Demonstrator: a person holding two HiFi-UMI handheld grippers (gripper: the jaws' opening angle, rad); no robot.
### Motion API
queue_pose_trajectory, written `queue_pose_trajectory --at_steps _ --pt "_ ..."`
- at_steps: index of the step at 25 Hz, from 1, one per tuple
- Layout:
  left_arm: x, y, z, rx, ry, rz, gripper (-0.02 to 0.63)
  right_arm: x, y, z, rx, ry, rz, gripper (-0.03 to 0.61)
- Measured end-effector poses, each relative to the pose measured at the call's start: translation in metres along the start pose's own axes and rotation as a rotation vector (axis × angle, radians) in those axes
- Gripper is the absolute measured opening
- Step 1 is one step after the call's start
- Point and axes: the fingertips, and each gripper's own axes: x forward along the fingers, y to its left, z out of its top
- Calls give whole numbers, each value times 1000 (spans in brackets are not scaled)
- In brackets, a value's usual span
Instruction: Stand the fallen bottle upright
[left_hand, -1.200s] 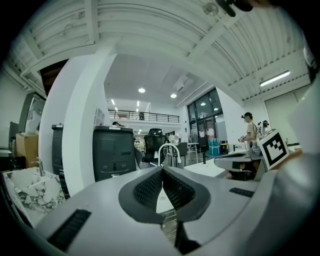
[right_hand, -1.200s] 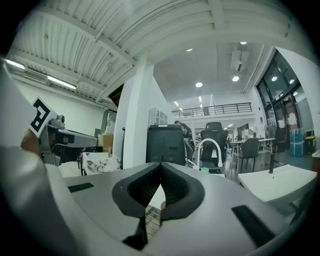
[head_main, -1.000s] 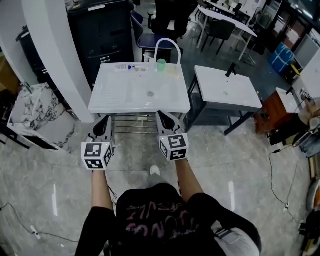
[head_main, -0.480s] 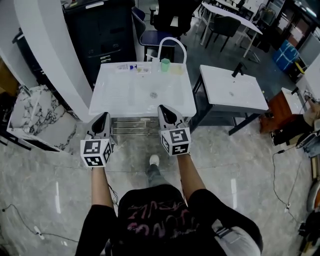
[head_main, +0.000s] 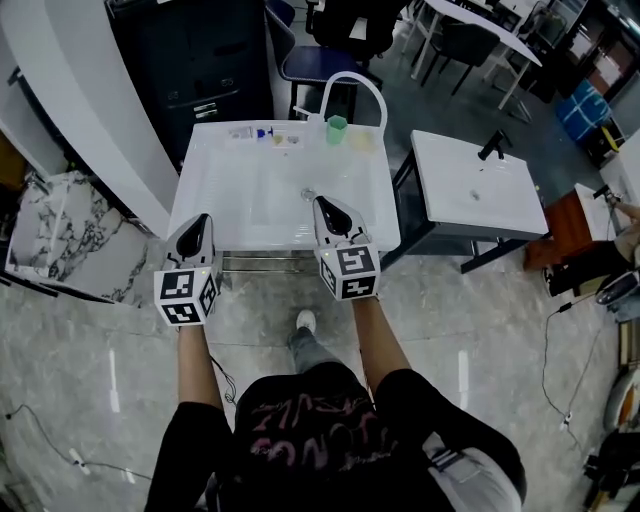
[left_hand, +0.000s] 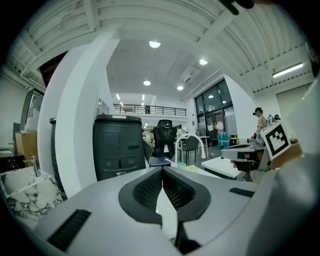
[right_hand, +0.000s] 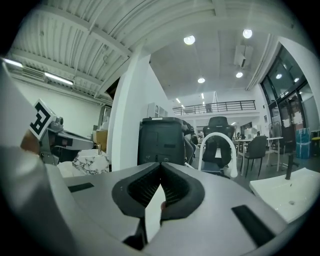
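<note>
Bottle: a small clear bottle (head_main: 250, 132) is lying on its side along the far edge of the white counter (head_main: 220, 200). It is left of the green cup (head_main: 337, 124) and too small here to read more.
Left tongs: the left tongs (head_main: 198, 220) are hovering at the counter's near left edge, closed with nothing between the pads.
Right tongs: the right tongs (head_main: 325, 205) are reaching over the near part of the counter beside the drain (head_main: 308, 193), also closed and empty.
Why held so: both are pointing roughly level toward the far edge. They are probably staying closed because the bottle is well apart from either.
Step in hand: the person is apparently approaching, and the grasp is not yet started.
Next need: one pair should be opening before reaching the bottle.
</note>
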Motion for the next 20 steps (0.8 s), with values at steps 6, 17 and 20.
queue_pose_trajectory --at_steps 6,17,20 --pt "66 12 9 -2 17 13 17 59 -41 -2 1 20 20 12" --pt "160 8 23 28 78 29 17 128 -102 -8 44 35 67 12" --pt "172 5 24 45 90 32 17 135 -106 -9 53 37 81 12"
